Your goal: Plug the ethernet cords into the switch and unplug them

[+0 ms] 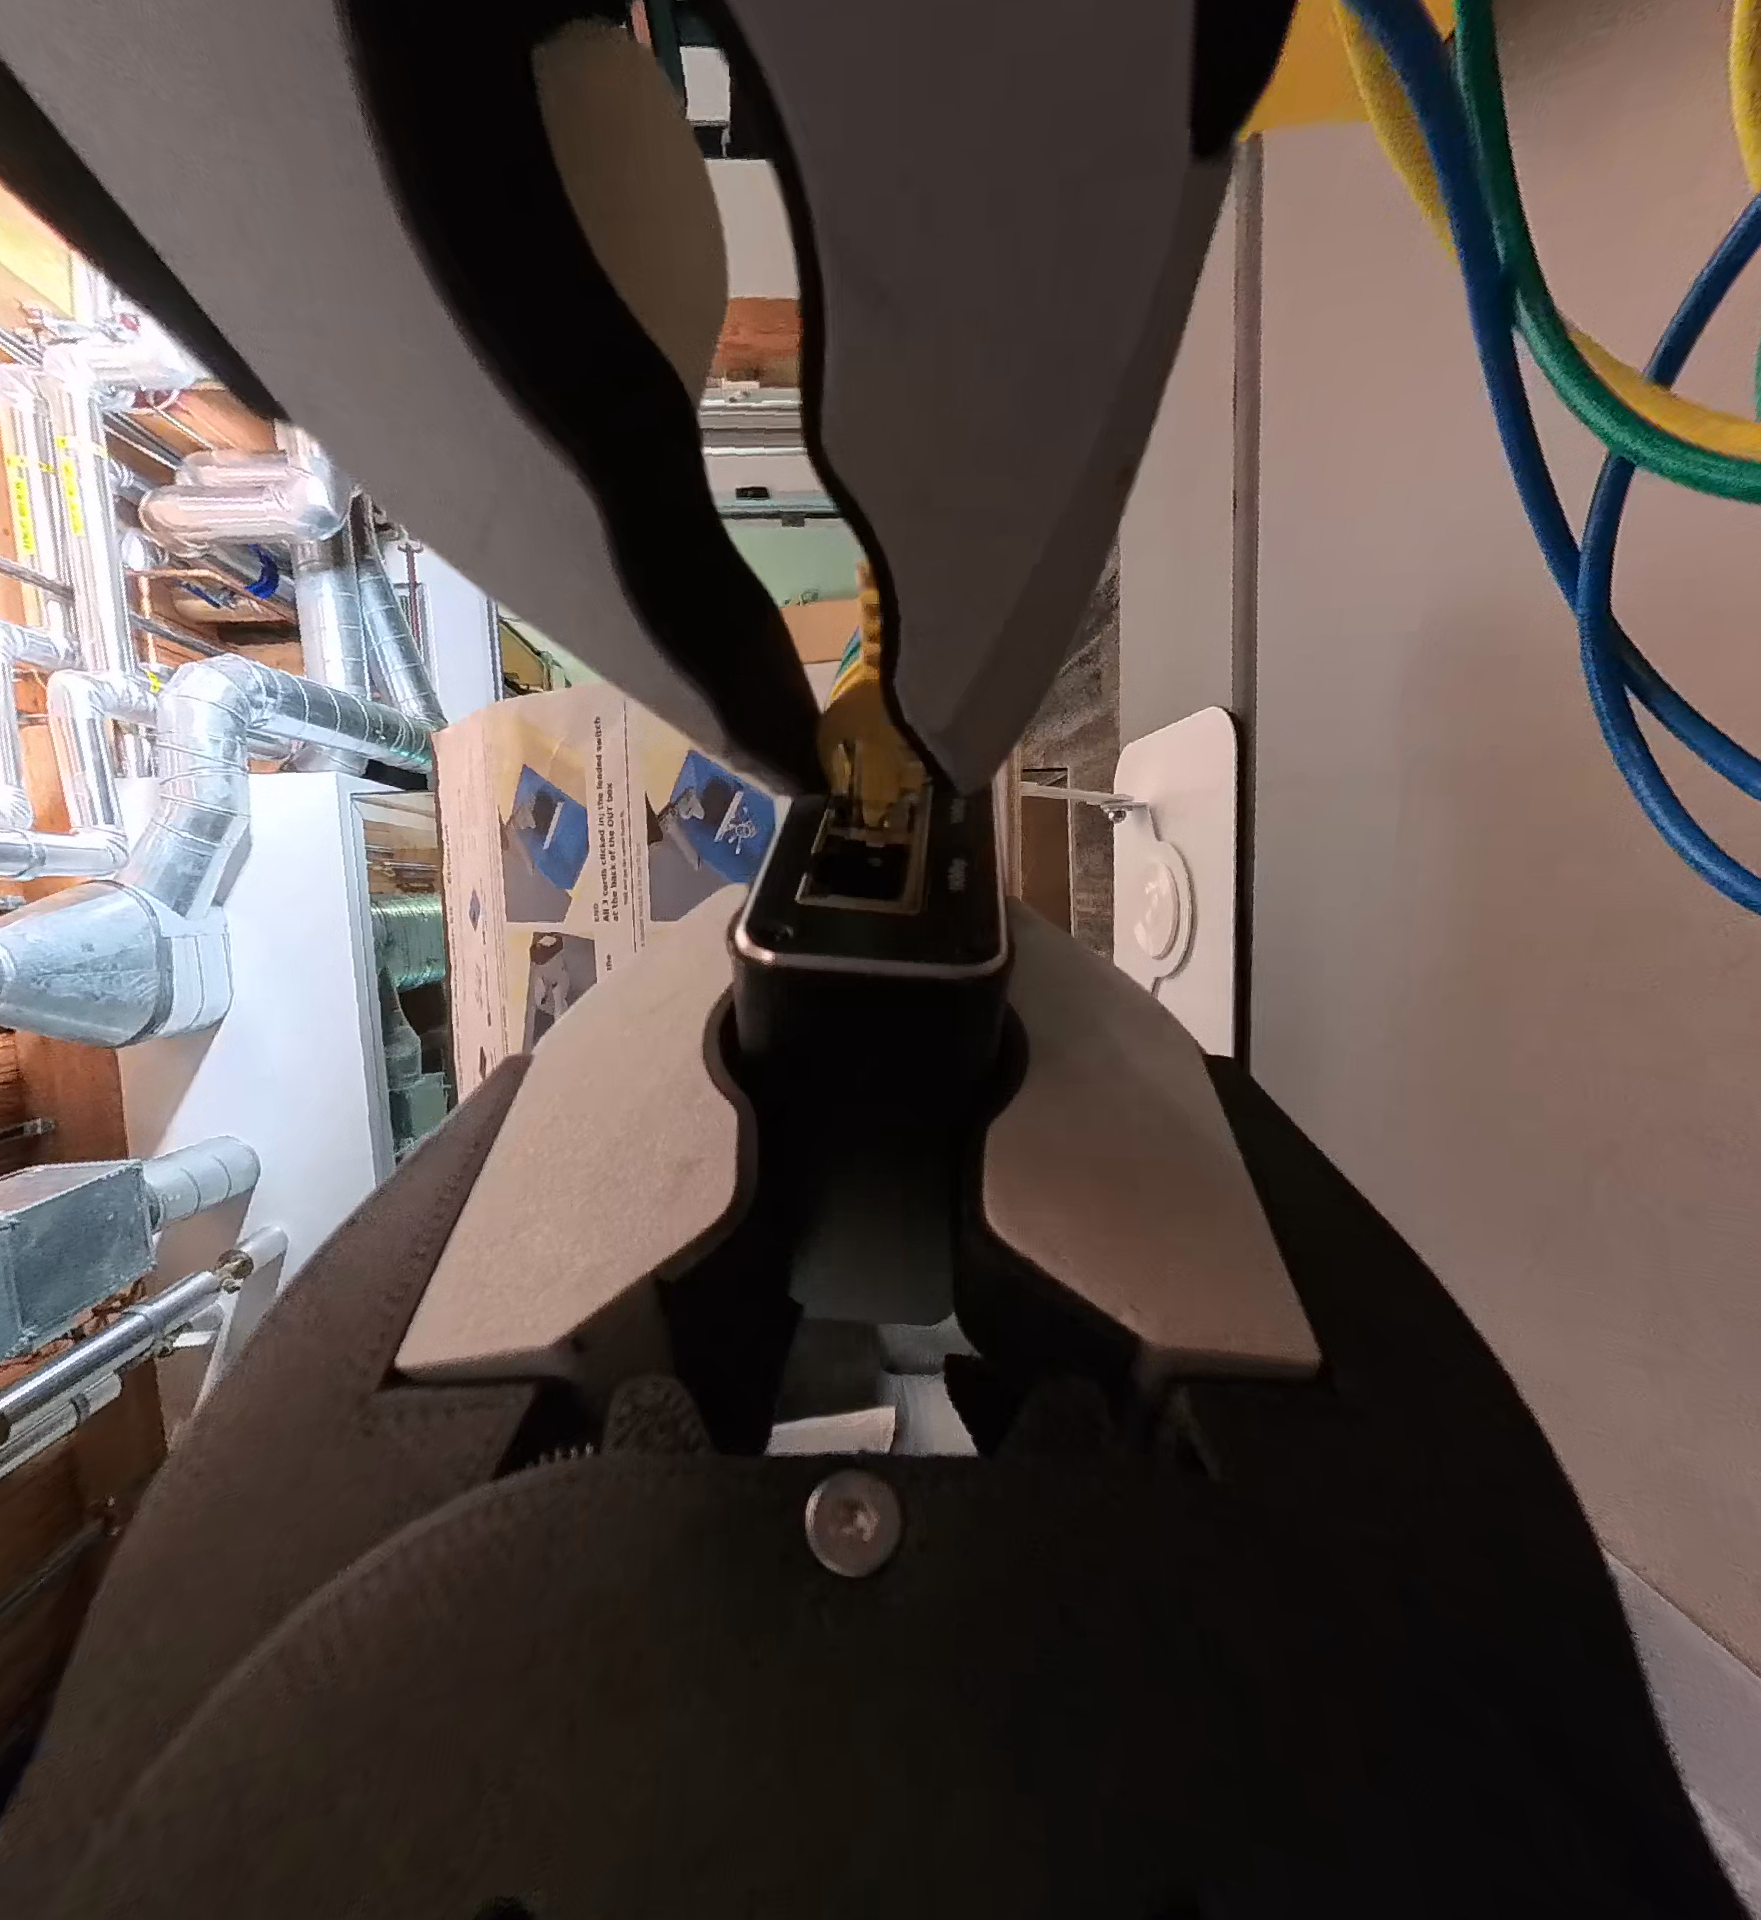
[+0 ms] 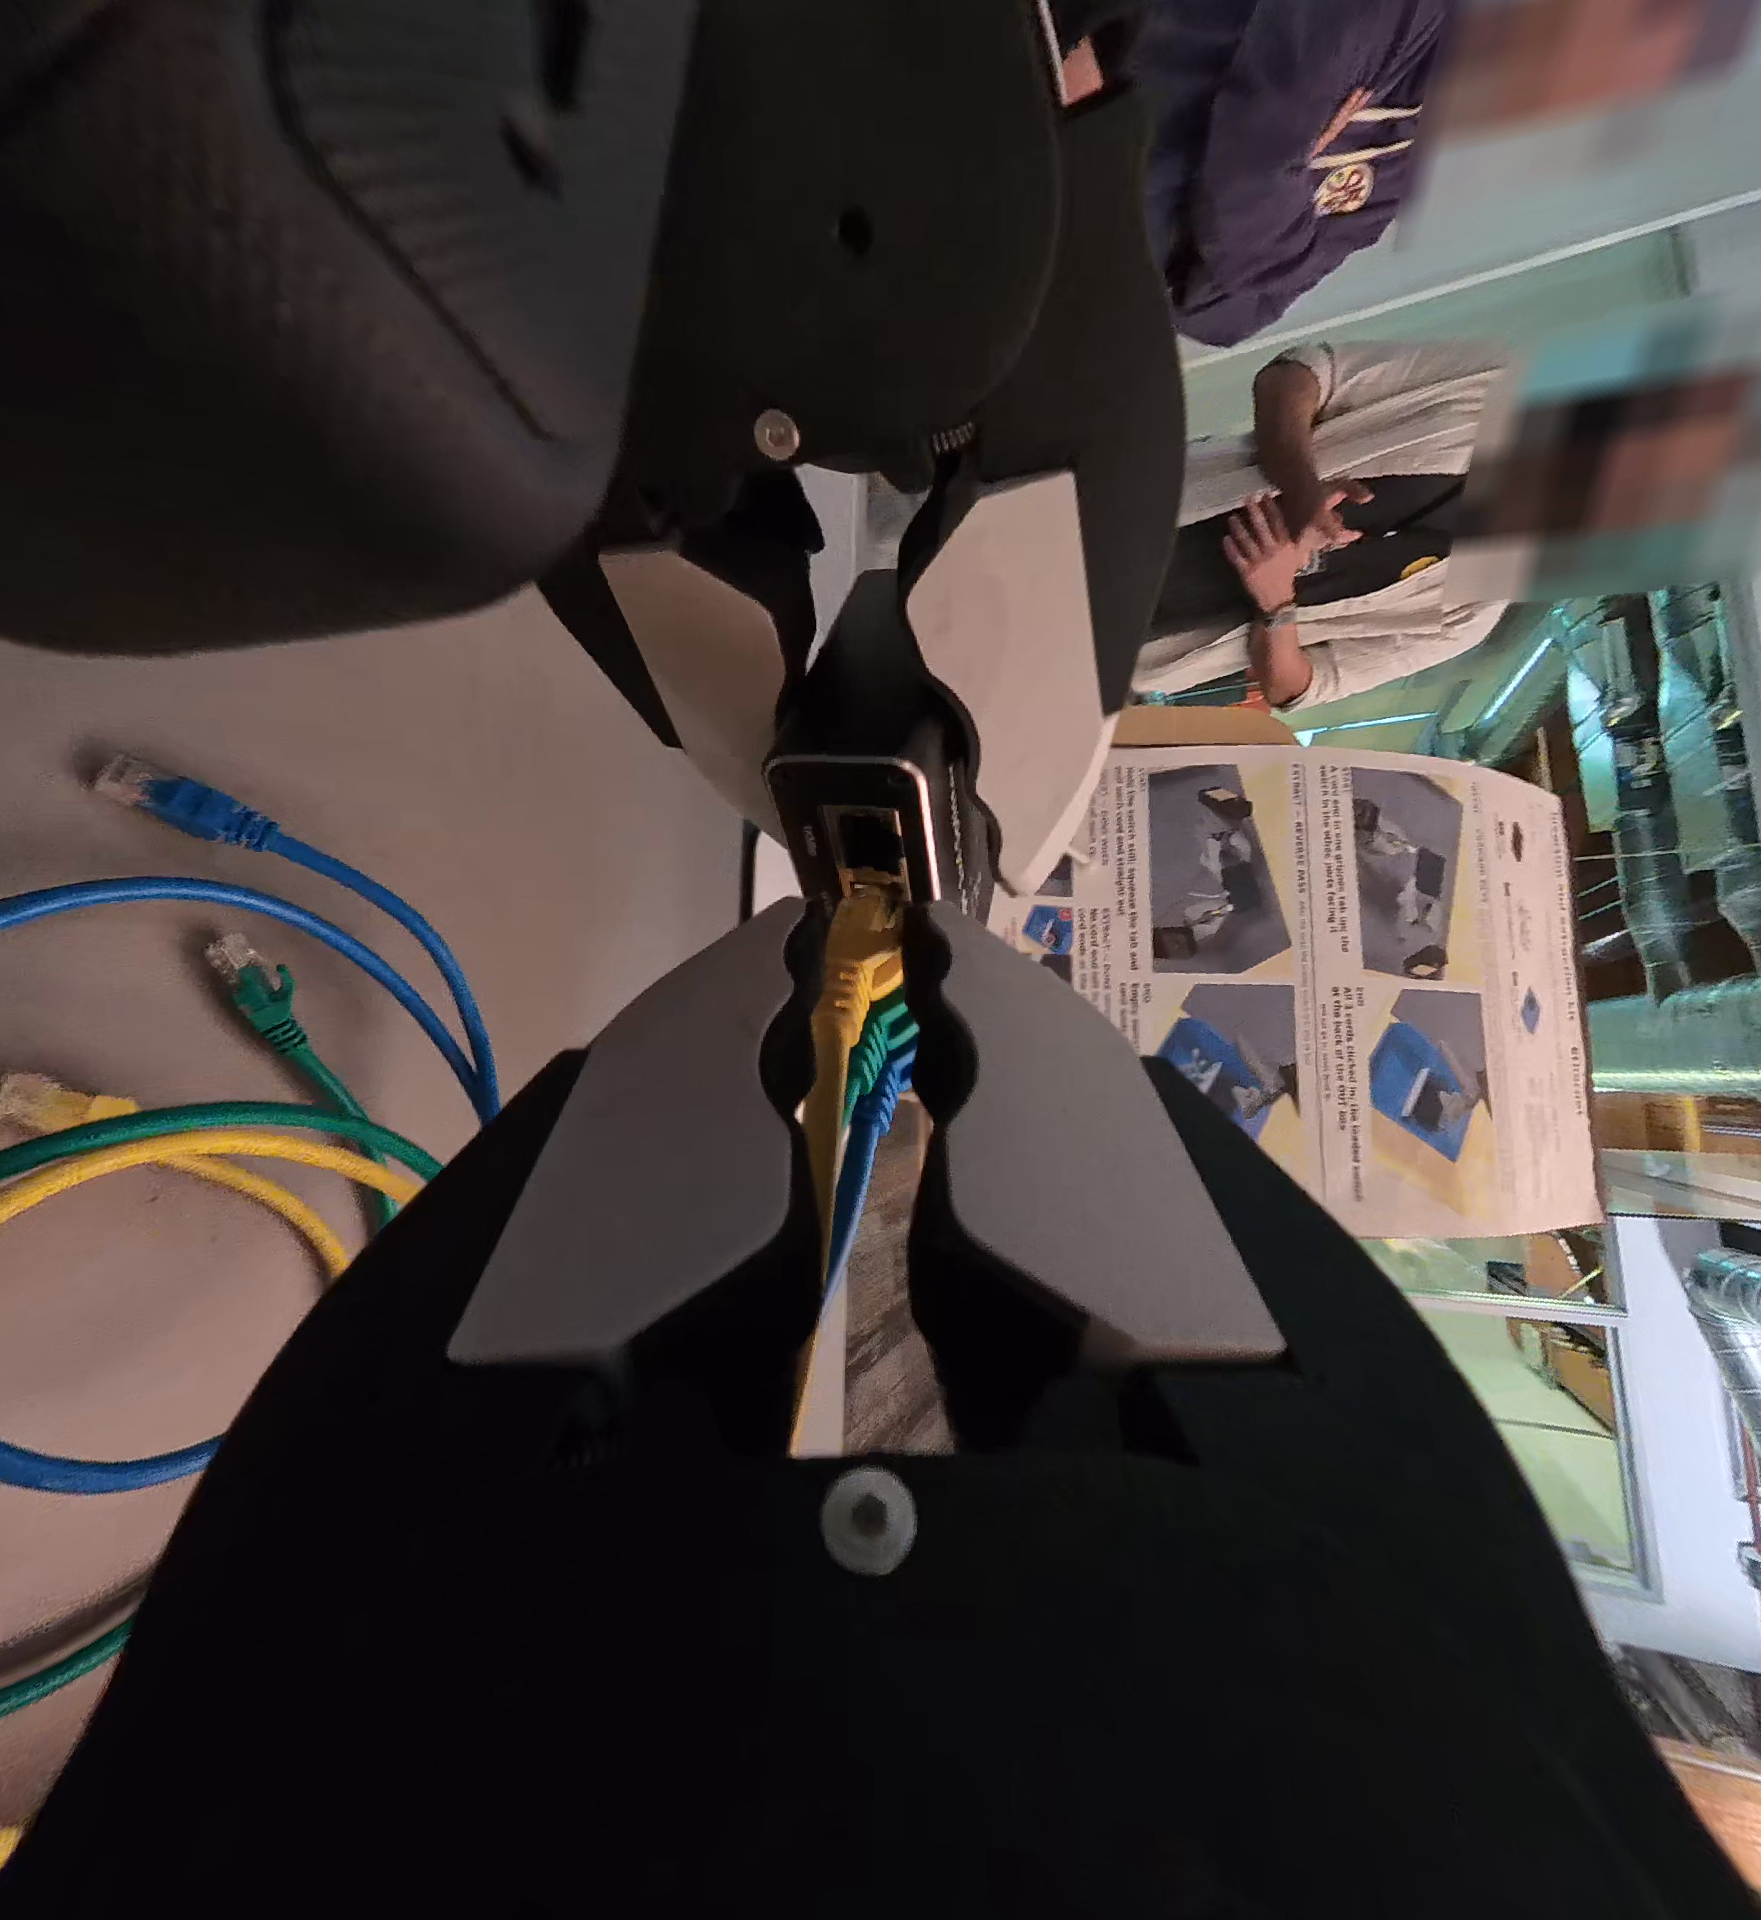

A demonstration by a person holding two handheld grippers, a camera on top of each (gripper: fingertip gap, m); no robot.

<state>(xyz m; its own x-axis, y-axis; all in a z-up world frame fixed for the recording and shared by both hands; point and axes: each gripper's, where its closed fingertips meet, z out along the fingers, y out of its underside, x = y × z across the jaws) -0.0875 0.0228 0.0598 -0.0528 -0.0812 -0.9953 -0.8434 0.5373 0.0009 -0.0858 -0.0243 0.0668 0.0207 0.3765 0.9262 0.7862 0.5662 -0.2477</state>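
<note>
My left gripper point(image 1: 871, 971) is shut on the black switch point(image 1: 871, 997) and holds it with the port face toward the right gripper. One port point(image 1: 860, 878) shows empty. My right gripper point(image 2: 855, 925) is shut on the yellow cord's plug point(image 2: 855, 940), whose tip is at the mouth of a port on the switch point(image 2: 855, 810); I cannot tell how deep it sits. Green point(image 2: 891, 1029) and blue point(image 2: 876, 1112) cords run close behind the yellow one. In the left wrist view the right gripper point(image 1: 876, 774) comes down from the top with the yellow plug point(image 1: 871, 753).
Loose blue point(image 2: 143, 784), green point(image 2: 247, 971) and yellow point(image 2: 24, 1096) plug ends lie on the beige table point(image 2: 564, 727) among looped cords point(image 1: 1582, 416). A printed instruction sheet point(image 2: 1375, 987) stands behind. A person's hand point(image 2: 1271, 540) shows beyond it. A white plate point(image 1: 1177, 873) lies on the table. There is about 5 centimeters between the tips of the two grippers.
</note>
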